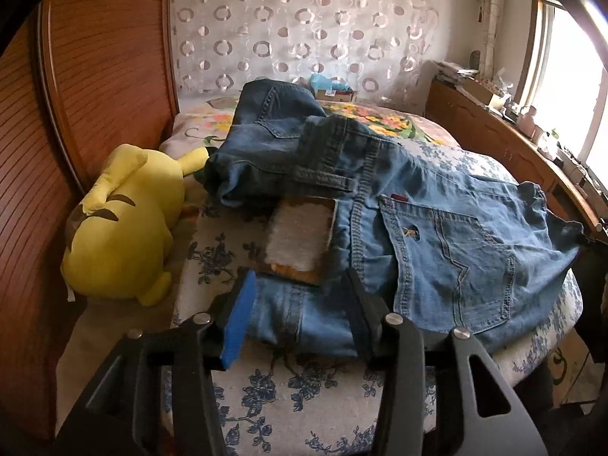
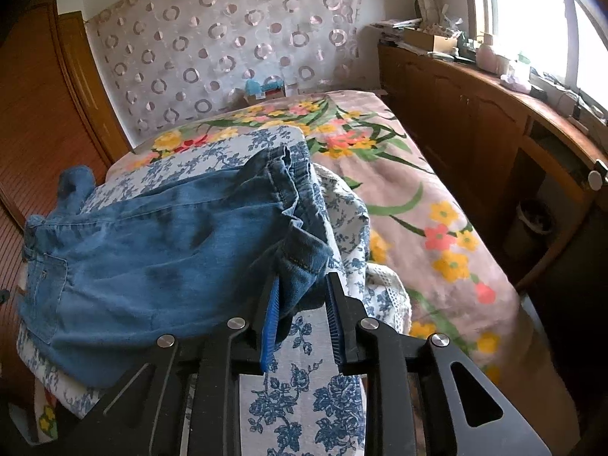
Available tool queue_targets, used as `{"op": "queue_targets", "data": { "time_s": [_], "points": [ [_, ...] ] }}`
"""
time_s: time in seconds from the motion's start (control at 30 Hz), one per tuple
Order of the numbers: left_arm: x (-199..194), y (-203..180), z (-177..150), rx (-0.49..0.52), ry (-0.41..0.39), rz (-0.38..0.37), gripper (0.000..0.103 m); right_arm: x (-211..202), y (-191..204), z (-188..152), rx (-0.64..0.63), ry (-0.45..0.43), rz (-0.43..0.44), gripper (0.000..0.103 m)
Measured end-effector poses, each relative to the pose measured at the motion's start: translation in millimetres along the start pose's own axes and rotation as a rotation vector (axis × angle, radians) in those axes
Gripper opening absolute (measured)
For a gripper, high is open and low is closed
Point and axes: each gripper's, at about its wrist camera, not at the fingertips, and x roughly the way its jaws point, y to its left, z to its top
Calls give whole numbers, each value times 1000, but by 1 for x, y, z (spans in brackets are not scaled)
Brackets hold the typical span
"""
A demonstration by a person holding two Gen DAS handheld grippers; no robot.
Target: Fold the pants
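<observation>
I see blue denim pants (image 1: pixel 437 235) sprawled on the bed, back pocket up, one leg folded over the waistband, a hem bunched at the near edge.

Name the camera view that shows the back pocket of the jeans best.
Left wrist view: the back pocket lies flat, whole and well lit on the jeans. The right wrist view shows that pocket only at the far left edge, foreshortened.
</observation>
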Motion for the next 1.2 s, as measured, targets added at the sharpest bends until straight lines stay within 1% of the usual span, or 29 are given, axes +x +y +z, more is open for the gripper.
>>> {"op": "queue_targets", "data": {
  "time_s": [0.03,0.1,0.13,0.17,0.2,0.27,0.43,0.57,0.7,0.87,0.9,0.93,1.0,1.1,1.2],
  "points": [
    [-1,2,1,-4,-2,-3,48,-1,0,0,-1,0,-12,30],
    [-2,4,3,-15,-8,-16,51,-3,0,0,-3,-7,-28,35],
    [-3,5,4,-20,-11,-25,55,-5,-1,1,-1,-13,-26,35],
    [-3,4,6,-24,-19,-39,67,-7,-2,0,2,-18,-26,36],
    [-4,3,7,-26,-27,-52,72,-7,-3,-1,5,-22,-29,37],
    [-3,-2,10,-30,-36,-80,77,-8,-3,-2,10,-28,-32,37],
    [8,-27,22,-3,-37,-132,77,4,-1,-9,15,6,-17,38],
    [21,-56,34,47,-29,-163,77,11,-3,-8,25,27,-4,38],
    [35,-77,42,74,-14,-186,77,17,-6,-6,36,40,1,38],
    [49,-103,50,111,-5,-219,77,19,1,-3,7,53,-10,38],
    [51,-107,51,118,-1,-226,77,21,3,-2,0,56,-13,37],
    [53,-110,52,124,3,-231,77,22,4,-2,-8,59,-14,26],
    [55,-116,53,133,8,-242,77,24,6,-2,-27,70,-13,15],
    [57,-122,53,142,15,-250,77,19,10,0,-48,55,-6,10],
    [59,-124,51,144,23,-266,77,9,11,4,-47,18,13,9]
  ]
}}
